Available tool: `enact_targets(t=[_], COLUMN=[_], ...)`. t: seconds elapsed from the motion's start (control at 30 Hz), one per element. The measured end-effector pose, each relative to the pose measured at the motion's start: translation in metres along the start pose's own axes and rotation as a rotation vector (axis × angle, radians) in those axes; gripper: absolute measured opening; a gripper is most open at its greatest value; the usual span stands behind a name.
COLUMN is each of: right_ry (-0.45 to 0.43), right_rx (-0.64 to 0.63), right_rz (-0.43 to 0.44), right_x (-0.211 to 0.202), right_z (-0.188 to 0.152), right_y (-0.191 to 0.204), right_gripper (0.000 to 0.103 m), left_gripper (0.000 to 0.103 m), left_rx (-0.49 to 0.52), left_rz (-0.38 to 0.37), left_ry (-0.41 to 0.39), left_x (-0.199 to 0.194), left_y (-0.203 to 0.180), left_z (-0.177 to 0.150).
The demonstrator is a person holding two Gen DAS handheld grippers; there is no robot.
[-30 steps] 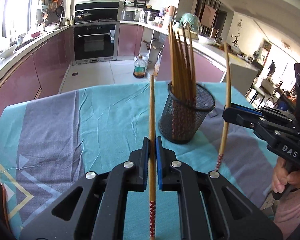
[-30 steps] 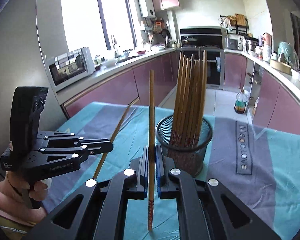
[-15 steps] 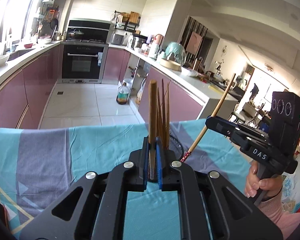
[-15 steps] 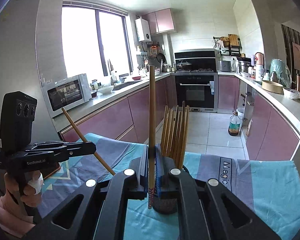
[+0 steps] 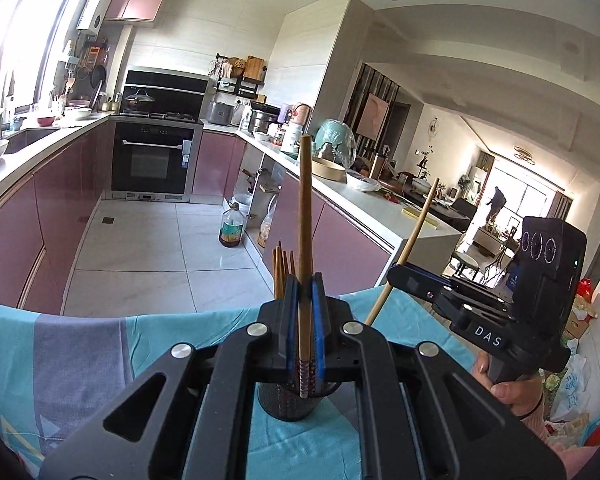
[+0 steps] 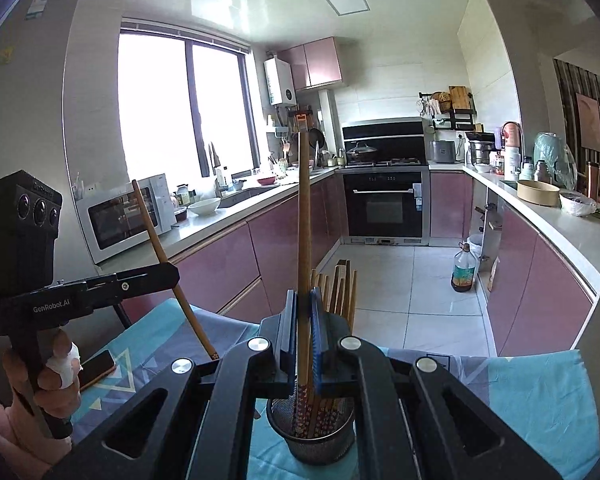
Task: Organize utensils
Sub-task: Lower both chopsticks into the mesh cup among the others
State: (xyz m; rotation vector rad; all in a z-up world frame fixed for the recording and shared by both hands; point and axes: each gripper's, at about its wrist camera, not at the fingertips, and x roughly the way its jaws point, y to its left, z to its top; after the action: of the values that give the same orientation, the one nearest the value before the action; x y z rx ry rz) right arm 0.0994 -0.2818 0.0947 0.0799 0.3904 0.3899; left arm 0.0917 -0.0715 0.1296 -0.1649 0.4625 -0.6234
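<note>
Bamboo chopstick (image 5: pixel 305 216) clamped upright between blue pads of left gripper (image 5: pixel 305 320), patterned tip at 6 o'clock over black mesh holder (image 5: pixel 288 404) on teal tablecloth (image 5: pixel 80 360). Left wrist view: at 3 o'clock, right gripper (image 5: pixel 396 276) closed on second chopstick (image 5: pixel 410 244), slanted; living room beyond.

Right wrist view: right gripper (image 6: pixel 305 320) pinching its chopstick (image 6: pixel 304 220) above holder (image 6: pixel 316 436), whose stored chopsticks (image 6: pixel 336 288) show plainly here. At 9 o'clock, left gripper (image 6: pixel 168 274) gripping tilted chopstick (image 6: pixel 168 260); hand (image 6: pixel 48 380), microwave (image 6: pixel 128 212), phone (image 6: pixel 98 366) seen only here.
</note>
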Motion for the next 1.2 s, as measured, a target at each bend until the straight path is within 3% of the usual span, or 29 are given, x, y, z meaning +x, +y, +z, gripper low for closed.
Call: enact_targets(t=[0.63,1.2], right_ry=[0.118,0.209], right_rx=[-0.002,-0.009], right_rz=[-0.036,-0.04], right_x=[0.039,0.06], right_z=[-0.027,-0.041], right_y=[-0.002,0.005], right_gripper=[0.005,0.005], left_gripper=[0.007,0.007], left_rx=[0.026,0.044], left_rz=[0.029,0.034], left_ry=[0.165,0.237], left_x=[0.062,0.094], left_y=[-0.01,0.006], left_z=[-0.025,-0.031])
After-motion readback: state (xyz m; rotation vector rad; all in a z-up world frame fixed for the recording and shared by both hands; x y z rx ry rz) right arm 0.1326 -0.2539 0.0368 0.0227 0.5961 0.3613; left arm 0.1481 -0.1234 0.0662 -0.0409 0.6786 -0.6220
